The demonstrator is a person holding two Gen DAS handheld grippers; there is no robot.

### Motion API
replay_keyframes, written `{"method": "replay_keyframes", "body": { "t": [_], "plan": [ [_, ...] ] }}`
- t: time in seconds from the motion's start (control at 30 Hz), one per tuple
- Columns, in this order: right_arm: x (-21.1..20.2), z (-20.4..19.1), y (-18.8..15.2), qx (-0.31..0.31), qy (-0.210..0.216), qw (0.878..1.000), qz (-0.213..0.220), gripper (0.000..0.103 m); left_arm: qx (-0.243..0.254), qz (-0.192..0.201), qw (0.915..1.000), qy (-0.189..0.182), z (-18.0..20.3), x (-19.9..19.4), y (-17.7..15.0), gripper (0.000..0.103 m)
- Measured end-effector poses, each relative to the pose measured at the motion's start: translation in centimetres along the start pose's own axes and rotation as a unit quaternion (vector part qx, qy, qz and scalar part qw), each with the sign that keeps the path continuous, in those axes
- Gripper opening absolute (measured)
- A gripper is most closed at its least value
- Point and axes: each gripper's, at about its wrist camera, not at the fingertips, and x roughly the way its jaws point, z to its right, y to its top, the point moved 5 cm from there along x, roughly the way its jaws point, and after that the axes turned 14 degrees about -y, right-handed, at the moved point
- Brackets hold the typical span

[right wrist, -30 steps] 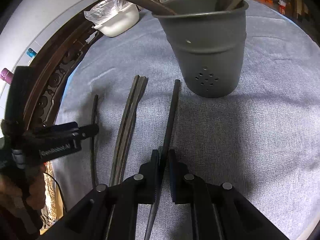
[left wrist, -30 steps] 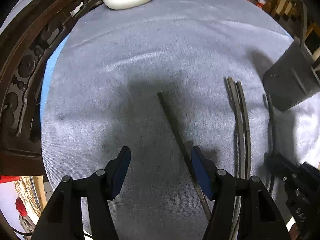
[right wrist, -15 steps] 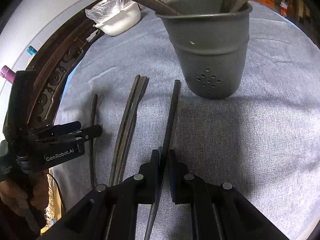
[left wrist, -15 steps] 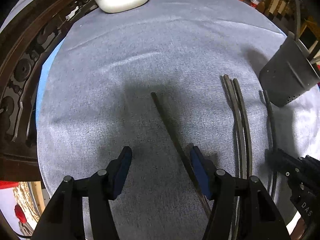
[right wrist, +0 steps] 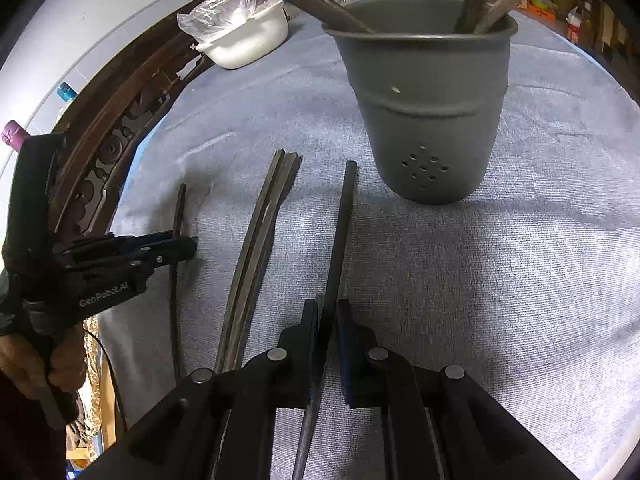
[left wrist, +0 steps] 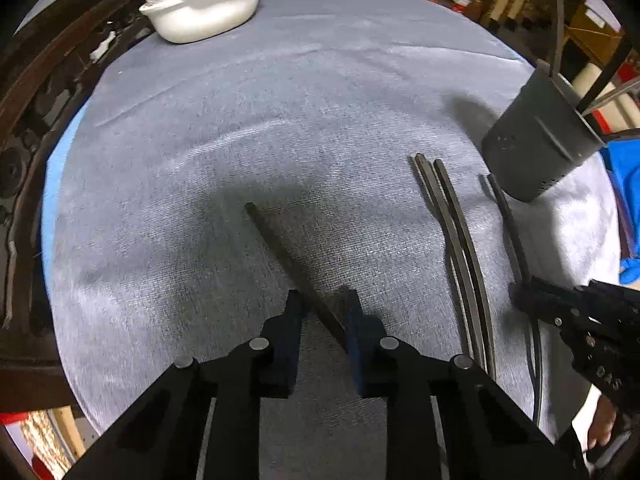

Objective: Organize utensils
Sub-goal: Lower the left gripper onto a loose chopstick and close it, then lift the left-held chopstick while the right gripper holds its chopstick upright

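The big change over the last second is on the left gripper point(left wrist: 323, 312): its jaws were spread wide around the lone chopstick point(left wrist: 280, 248) and have now drawn in until they bracket it at the bottom centre of the left wrist view. The right pad touches the stick. On the left side I honestly can't tell whether there's a sliver of gap, so I'd call it closing, not a confirmed grip. The stick lies flat on the grey cloth of the desk point(left wrist: 280, 92), running diagonally up toward the middle of the frame.

The right gripper point(right wrist: 327, 320) hasn't budged. Its jaws stay pinched on the other chopstick point(right wrist: 340, 232), which points up the frame toward the grey holder point(right wrist: 432, 120) at upper centre. A few sticks already stand in that holder. The bundle of chopsticks point(right wrist: 260, 240) lies left of centre, untouched.

So both hands are about to have a stick each. My guess is that lifting comes next, then dropping them into the holder. The white tub point(left wrist: 208, 16) at upper left is just sitting there.
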Motion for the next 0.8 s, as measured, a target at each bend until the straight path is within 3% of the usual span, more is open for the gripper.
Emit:
{"method": "replay_keyframes", "body": {
  "t": [0.3, 0.6, 0.8],
  "plan": [
    [0.0, 0.1, 0.0, 0.005, 0.0, 1.0, 0.002, 0.013, -0.004, -0.019, 0.9975, -0.068, -2.8, -0.2, 0.7, 0.015],
    [-0.1, 0.3, -0.2, 0.011, 0.003, 1.0, 0.004, 0.013, 0.072, -0.054, 0.9936, -0.068, -1.8, 1.4, 2.8, 0.015],
    [-0.3, 0.5, -0.6, 0.008, 0.01, 1.0, -0.011, 0.013, 0.1, -0.064, 0.9905, -0.07, 0.0, 1.1, 1.5, 0.015]
  ]
}}
